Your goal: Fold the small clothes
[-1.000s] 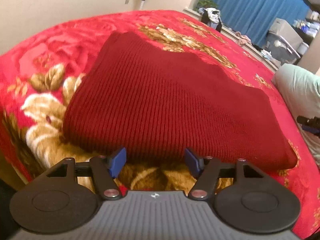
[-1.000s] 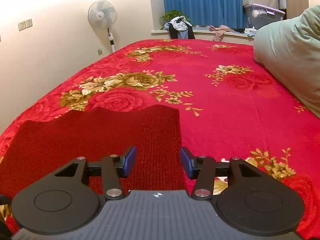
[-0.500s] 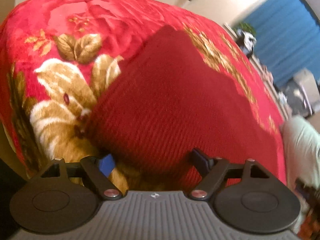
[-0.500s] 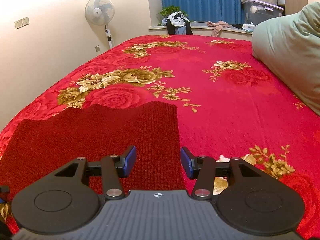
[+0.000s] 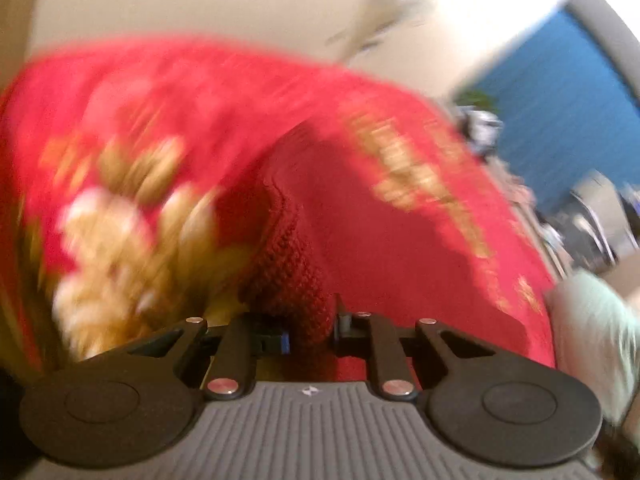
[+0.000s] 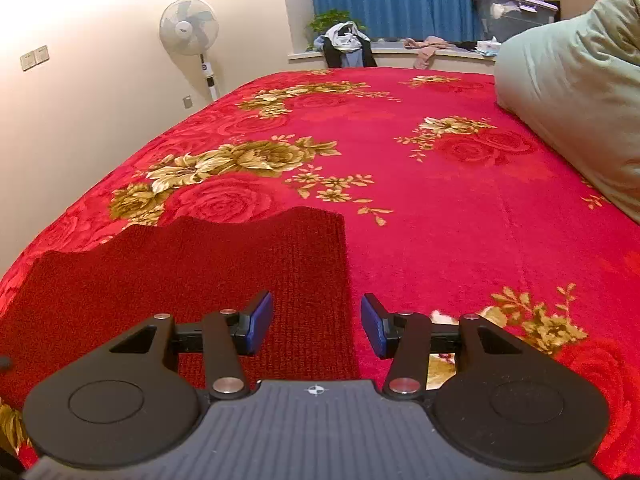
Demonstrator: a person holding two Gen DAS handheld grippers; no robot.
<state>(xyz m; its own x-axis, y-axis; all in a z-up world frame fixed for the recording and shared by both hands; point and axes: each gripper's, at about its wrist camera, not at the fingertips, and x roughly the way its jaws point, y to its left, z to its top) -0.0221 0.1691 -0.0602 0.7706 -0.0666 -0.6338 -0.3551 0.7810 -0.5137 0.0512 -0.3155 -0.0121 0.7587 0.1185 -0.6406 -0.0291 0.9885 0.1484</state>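
Knitted dark-red garment point(image 5: 292, 268) fills the blurred left wrist view, bunched into a ridge on the bed point(image 5: 120, 120); left hand-held gripper point(image 5: 310, 330) is pinching its near edge, jaws drawn close on the knit. Right wrist view, sharp: same garment point(image 6: 180, 272) lies flat on the floral red blanket point(image 6: 440, 208), pillow point(image 6: 568, 92) far right. Right hand-held gripper point(image 6: 316, 326) hovers over the garment's right edge, spread, holding nothing. Judgement: right side should pinch its corner so both lift level and the fold lands square.
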